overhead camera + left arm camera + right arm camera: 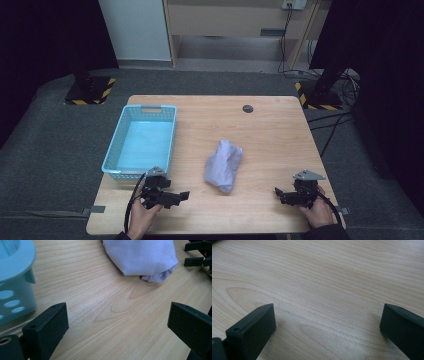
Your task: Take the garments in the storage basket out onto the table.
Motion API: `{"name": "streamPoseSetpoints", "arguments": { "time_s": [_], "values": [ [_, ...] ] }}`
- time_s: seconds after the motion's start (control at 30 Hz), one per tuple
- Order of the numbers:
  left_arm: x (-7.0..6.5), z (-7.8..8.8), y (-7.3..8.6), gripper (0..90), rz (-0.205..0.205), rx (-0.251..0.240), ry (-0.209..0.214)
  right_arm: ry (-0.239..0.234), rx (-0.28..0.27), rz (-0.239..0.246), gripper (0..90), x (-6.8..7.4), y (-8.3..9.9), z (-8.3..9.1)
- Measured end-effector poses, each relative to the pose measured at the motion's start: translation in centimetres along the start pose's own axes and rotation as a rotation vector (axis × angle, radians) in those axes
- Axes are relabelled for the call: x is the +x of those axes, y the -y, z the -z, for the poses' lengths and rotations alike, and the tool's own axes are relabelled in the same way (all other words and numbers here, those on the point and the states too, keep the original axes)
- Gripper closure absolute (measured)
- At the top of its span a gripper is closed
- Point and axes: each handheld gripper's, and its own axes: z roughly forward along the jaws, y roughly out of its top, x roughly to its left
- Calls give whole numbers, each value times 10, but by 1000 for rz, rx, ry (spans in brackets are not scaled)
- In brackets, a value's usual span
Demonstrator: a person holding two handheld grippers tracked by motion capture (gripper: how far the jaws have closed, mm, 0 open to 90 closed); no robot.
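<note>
Both empty, jaws wide apart: left gripper (176,196) at seven o'clock of lilac cloth (223,165), right gripper (281,193) at four. Blue basket (15,277) corner beside left jaw.

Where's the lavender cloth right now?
In the high view the lavender cloth lies bunched near the middle of the wooden table, right of the blue basket, between the left gripper and the right gripper, touching neither.
</note>
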Motion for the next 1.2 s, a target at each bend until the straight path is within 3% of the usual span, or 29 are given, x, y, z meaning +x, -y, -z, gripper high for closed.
{"name": "streamPoseSetpoints", "arguments": {
  "time_s": [0.43,1.2],
  "values": [
    [8,7,4,22,45,-15,3,0,0,0,6,0,0,0],
    [21,18,12,17,73,-39,-3,0,0,0,6,0,0,0]
  ]
}}
